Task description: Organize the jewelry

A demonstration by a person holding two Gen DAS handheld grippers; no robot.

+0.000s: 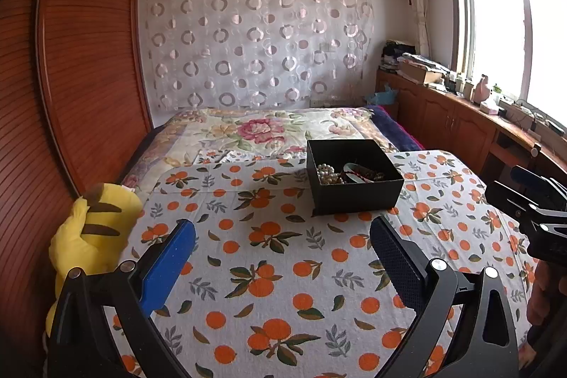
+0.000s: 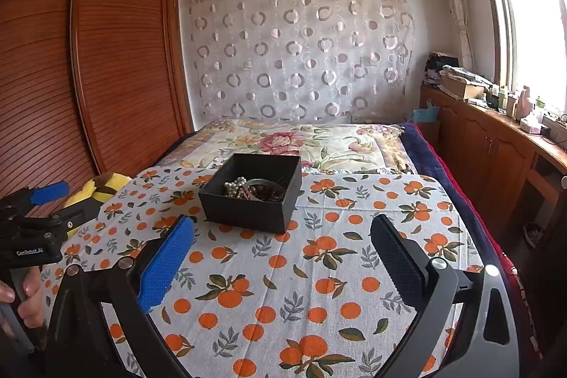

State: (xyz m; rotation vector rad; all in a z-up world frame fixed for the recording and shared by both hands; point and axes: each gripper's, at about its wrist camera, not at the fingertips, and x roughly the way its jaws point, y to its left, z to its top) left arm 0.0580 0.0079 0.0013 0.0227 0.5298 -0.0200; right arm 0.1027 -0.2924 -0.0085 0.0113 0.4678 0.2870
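Observation:
A black open box point(image 1: 354, 190) stands on the orange-print cloth point(image 1: 269, 271), holding a pearl string point(image 1: 326, 174) and darker jewelry point(image 1: 361, 174). It also shows in the right wrist view point(image 2: 248, 211) with the pearls point(image 2: 235, 188). My left gripper point(image 1: 283, 232) is open and empty, a short way in front of the box. My right gripper point(image 2: 283, 229) is open and empty, close in front of the box. The right gripper shows at the right edge of the left wrist view point(image 1: 531, 197); the left one at the left edge of the right wrist view point(image 2: 39, 218).
A yellow plush toy point(image 1: 88, 236) lies at the cloth's left edge, next to a wooden wardrobe point(image 1: 71, 77). A floral bedspread point(image 1: 265, 130) lies beyond the box. Wooden cabinets point(image 1: 460, 123) with clutter run under the window on the right.

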